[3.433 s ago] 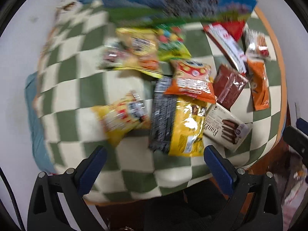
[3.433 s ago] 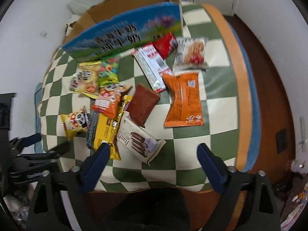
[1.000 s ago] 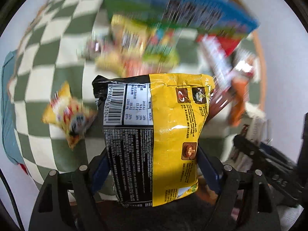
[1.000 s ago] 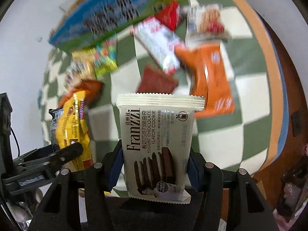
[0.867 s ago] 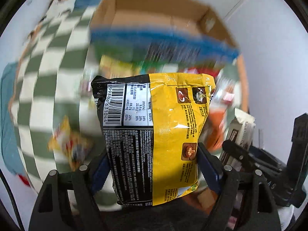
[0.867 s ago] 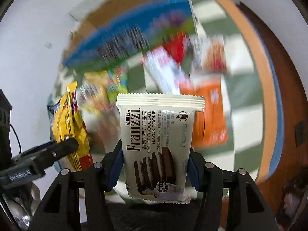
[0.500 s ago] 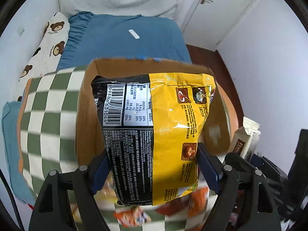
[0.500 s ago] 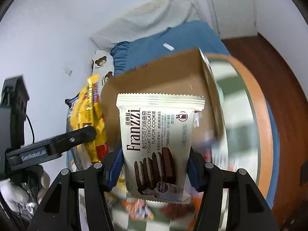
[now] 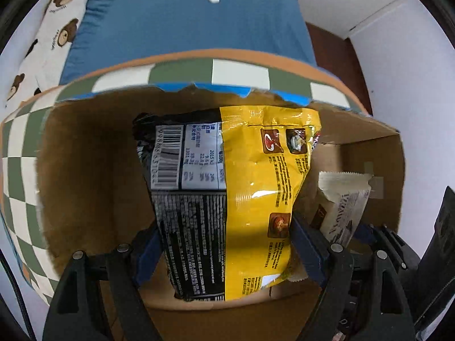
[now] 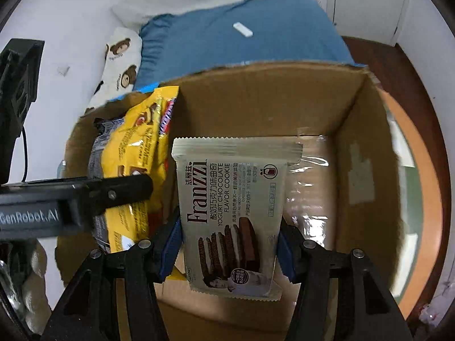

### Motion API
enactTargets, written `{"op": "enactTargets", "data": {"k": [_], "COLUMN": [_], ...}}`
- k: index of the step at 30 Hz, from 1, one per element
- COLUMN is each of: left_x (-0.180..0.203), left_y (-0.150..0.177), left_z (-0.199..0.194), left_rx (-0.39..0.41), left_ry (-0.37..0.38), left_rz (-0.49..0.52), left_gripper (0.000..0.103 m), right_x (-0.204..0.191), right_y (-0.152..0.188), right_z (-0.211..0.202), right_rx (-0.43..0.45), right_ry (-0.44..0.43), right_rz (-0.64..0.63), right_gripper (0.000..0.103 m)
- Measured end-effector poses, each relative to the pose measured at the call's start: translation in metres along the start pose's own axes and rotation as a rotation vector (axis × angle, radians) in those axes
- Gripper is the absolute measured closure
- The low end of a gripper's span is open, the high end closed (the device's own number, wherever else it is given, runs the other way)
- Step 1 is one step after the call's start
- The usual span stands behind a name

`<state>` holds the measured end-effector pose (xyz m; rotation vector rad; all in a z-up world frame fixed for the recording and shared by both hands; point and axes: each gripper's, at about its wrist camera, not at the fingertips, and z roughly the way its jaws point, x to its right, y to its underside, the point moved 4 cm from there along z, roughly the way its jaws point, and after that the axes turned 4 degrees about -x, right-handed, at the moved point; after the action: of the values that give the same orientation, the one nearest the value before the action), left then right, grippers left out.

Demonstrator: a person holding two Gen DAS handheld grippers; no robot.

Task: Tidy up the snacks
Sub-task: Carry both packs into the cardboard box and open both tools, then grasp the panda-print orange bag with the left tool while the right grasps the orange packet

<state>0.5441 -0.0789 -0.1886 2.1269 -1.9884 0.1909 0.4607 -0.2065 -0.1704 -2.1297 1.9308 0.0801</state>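
Note:
My left gripper (image 9: 224, 244) is shut on a yellow and black snack bag (image 9: 227, 187) and holds it upright inside the open cardboard box (image 9: 82, 153). My right gripper (image 10: 229, 248) is shut on a cream Franzzi cookie pack (image 10: 230, 207), also held upright inside the box (image 10: 366, 147). The two grippers are side by side: the cookie pack (image 9: 341, 201) shows at the right in the left wrist view, and the yellow bag (image 10: 133, 147) with the left gripper's arm (image 10: 74, 199) shows at the left in the right wrist view.
The box stands on a green and white checked cloth (image 9: 241, 71) on a round orange-edged table (image 10: 409, 153). Behind it is a blue bed (image 9: 184, 17) with a bear-print pillow (image 10: 119, 56). White walls stand on both sides.
Both grippers have moved forward from above the table's snacks to over the box and lowered their packs into it. Both stay shut on their packs.

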Motion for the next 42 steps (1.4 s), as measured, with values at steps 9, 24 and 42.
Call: {"op": "enactTargets", "data": {"k": [9,24,42], "left_x": [0.011,-0.015,-0.008], "left_y": [-0.002,0.066,0.176], "left_z": [-0.002,-0.051,-0.13], "left_rx": [0.004,0.237,0.501], "left_ry": [-0.051,-0.139,-0.137], "left_rz": [0.041,-0.034,0.06], "left_gripper": [0.015,0.015,0.015], "right_x": [0.006,-0.004,-0.034], "right_y": [-0.015,0.036,0.119], "right_z": [0.025,-0.033,-0.152], "right_rx": [-0.092,-0.012,0.24], "right_ry": [-0.018,0.05,0.127], "right_rz": [-0.009,-0.009,0.005], "right_gripper": [0.006,0.006,0.006]}}
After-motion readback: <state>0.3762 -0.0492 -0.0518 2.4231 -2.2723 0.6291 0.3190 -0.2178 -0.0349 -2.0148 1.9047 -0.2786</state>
